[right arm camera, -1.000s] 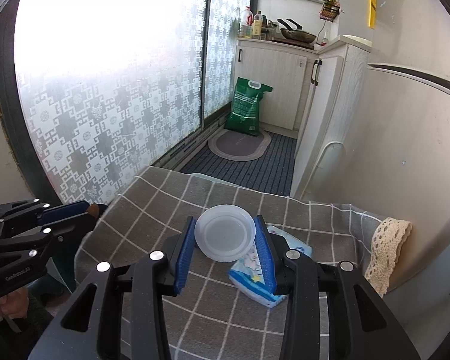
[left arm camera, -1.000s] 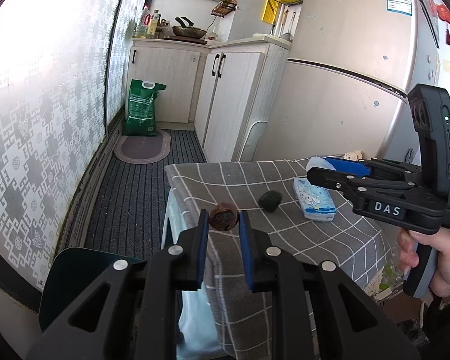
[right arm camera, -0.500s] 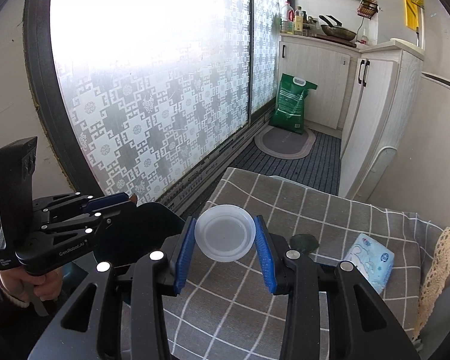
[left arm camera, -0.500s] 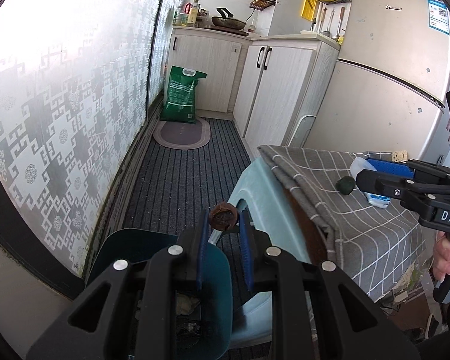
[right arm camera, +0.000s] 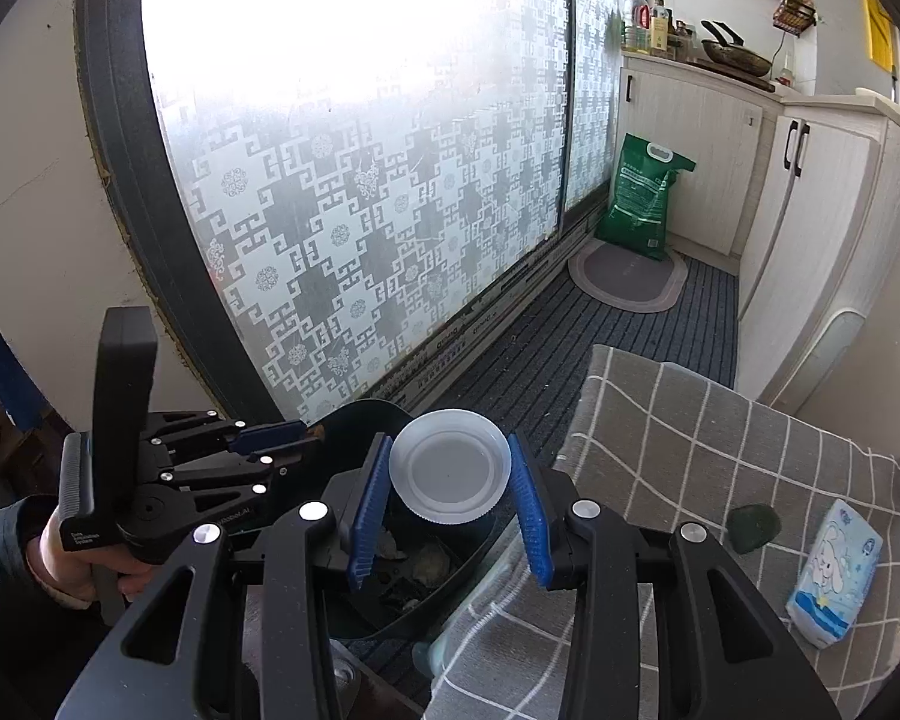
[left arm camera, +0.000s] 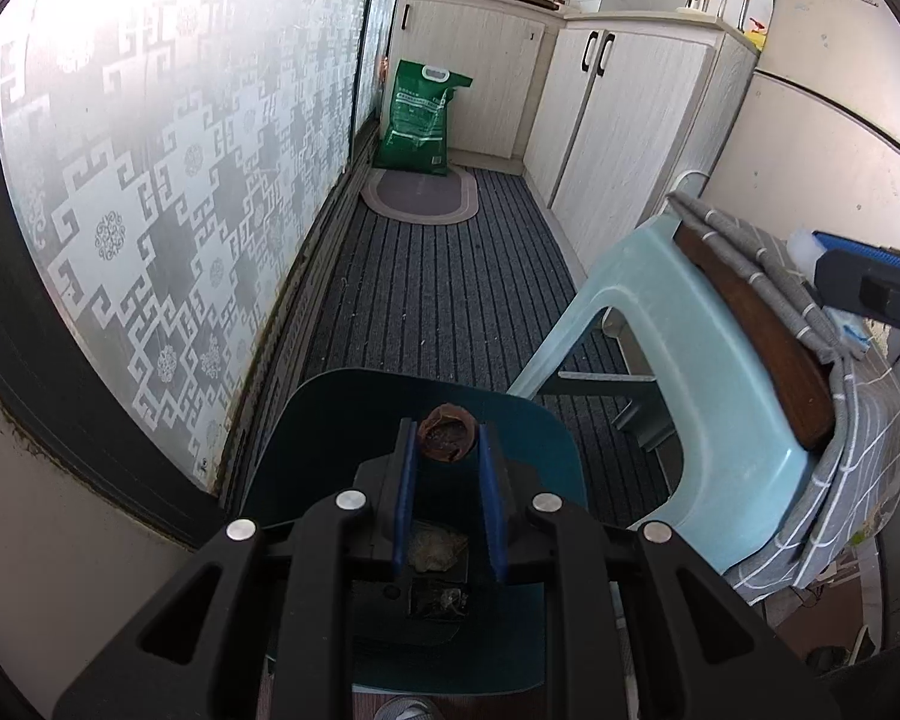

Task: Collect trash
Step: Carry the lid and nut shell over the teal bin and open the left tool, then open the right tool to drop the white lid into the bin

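The left gripper (left arm camera: pixel 447 441) was clenched on a brown, shrivelled fruit husk (left arm camera: pixel 448 434), pinched between its blue pads (left arm camera: pixel 404 492) right at the tips. It hung above the open teal trash bin (left arm camera: pixel 342 414), whose rim filled the 6 o'clock half of the left wrist view; crumpled scraps (left arm camera: pixel 437 549) lay at the bin's bottom, seen between the fingers. At 3 o'clock in that view stood a pale blue plastic stool (left arm camera: pixel 690 360) bearing a wooden board (left arm camera: pixel 762 336) draped with a grey checked cloth (left arm camera: pixel 870 420).

The right gripper (right arm camera: pixel 450 480) was grasping a translucent white plastic lid (right arm camera: pixel 450 468), its rim caught between both blue pads (right arm camera: pixel 369 504). The lid sat over the near edge of the bin (right arm camera: pixel 450 576), which lay at 6 o'clock below it. In the right wrist view the left gripper (right arm camera: pixel 306 441) reached in from 9 o'clock, the husk (right arm camera: pixel 317 433) a brown speck at its tips over the bin's far rim.

On the checked cloth (right arm camera: pixel 690 450), toward 4 o'clock, rested a dark green lump (right arm camera: pixel 753 528) and, just beside it, a blue-and-white tissue pack (right arm camera: pixel 834 576). At 1 o'clock a green sack (right arm camera: pixel 645 198) leaned against the white cabinets (right arm camera: pixel 690 162), with an oval mat (right arm camera: pixel 627 276) in front
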The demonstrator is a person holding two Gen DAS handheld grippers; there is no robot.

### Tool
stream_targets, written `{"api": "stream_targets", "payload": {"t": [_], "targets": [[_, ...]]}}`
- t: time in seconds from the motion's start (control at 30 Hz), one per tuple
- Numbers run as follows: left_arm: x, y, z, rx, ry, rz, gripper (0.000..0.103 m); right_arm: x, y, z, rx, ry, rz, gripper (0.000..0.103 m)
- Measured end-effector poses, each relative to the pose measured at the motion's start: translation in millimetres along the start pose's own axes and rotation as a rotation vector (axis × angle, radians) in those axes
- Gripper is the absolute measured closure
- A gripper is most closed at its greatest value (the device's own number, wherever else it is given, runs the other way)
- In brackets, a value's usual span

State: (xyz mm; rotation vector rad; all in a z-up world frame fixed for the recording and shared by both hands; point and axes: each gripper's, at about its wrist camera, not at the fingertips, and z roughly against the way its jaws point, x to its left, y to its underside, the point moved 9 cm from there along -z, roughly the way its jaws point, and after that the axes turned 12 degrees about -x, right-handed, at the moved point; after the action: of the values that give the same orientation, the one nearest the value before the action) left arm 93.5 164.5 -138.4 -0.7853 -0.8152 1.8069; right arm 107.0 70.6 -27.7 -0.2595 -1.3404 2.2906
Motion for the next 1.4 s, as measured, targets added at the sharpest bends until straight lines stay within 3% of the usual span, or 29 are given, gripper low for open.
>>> {"api": "stream_targets", "payload": {"t": [0.33, 0.8, 1.27, 1.4], "targets": [[20.3, 47.2, -23.0, 0.142, -0.028, -0.035, 0.081, 28.5, 15.0, -34.9, 0.081, -0.017, 0.043, 0.063], [42.2, 87.3, -37.5, 0.292, -0.053, -0.046, 0.081, 55.9, 30.8, -68.4, 0.179, -0.035, 0.073, 0.063], [49.0, 78.2, -30.8, 0.249, -0.040, -0.011, 0.077, 60.4, 73.7, -102.8, 0.327, -0.036, 0.055, 0.064], [49.5, 64.9, -23.4, 0.189, -0.041, -0.002, 0.077, 59.7, 78.5, -106.3, 0.340, -0.038, 0.043, 0.064]]}}
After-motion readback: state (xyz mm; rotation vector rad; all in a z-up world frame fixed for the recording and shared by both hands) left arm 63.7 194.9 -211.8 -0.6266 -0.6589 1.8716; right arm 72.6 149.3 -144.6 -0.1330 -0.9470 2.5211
